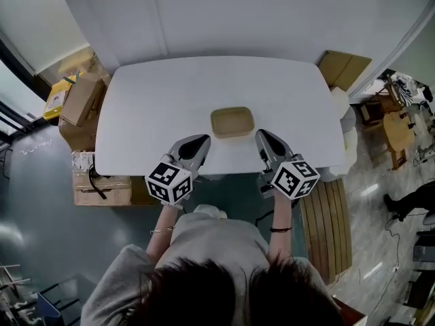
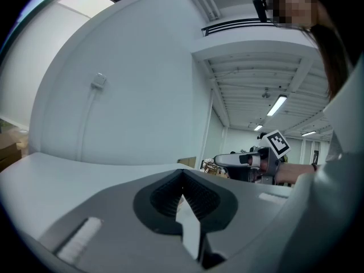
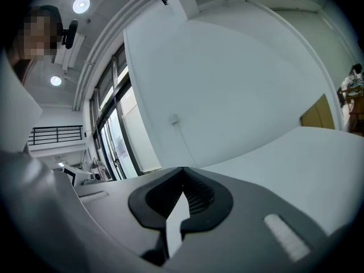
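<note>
- The left gripper [image 1: 202, 141] hovers at the near edge of the white table [image 1: 170, 100]; its fingers [image 2: 170, 195] are pressed together with nothing between them.
- The right gripper [image 1: 262, 136] is level with it, its fingers [image 3: 196, 195] likewise closed and empty.
- A shallow tan rectangular tray [image 1: 232, 121] sits on the table between the two grippers, just ahead of their tips, touching neither.
- Cardboard boxes [image 1: 81, 100] stand beside the table's left end.

White table [image 1: 204, 94] ahead of the left claw [image 1: 201, 141] and right claw [image 1: 262, 136], white wall [image 1: 238, 12] beyond, cardboard boxes [image 1: 81, 100] left of the left claw, wooden slats [image 1: 333, 223] right of the right claw, glossy grey floor [image 1: 34, 182], tall windows [image 3: 114, 129], 2 round ceiling lights [image 3: 81, 4]
</note>
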### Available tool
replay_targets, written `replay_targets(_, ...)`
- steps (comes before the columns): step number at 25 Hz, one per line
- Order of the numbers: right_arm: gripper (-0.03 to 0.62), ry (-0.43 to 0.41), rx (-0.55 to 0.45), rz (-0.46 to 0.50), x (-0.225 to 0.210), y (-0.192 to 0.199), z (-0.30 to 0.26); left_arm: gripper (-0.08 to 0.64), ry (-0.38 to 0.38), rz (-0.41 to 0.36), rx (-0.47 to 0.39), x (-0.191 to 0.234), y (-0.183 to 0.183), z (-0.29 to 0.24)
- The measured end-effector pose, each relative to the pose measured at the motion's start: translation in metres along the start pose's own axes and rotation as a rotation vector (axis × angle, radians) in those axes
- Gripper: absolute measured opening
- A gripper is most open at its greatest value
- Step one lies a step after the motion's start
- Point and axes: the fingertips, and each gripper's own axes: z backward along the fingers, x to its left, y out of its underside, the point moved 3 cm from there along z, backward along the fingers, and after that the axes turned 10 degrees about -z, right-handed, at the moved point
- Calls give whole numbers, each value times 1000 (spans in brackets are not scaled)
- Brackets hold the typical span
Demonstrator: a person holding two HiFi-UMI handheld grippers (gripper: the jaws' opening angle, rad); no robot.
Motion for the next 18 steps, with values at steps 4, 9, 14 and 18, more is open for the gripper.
replay_targets(4,14,16,2,-12,-8,-2,-10,-9,0,7,17,7,3,-6)
replay_targets(9,12,52,9,-20,-21,-4,-24,-9,19,20,43,19,9,-19)
replay_targets(14,12,92,20,-14,-35,-6,-41,-9,65,38,71,30,17,-36)
replay_targets(18,14,122,36,-14,-45,-7,-54,-9,80,60,89,42,24,-49)
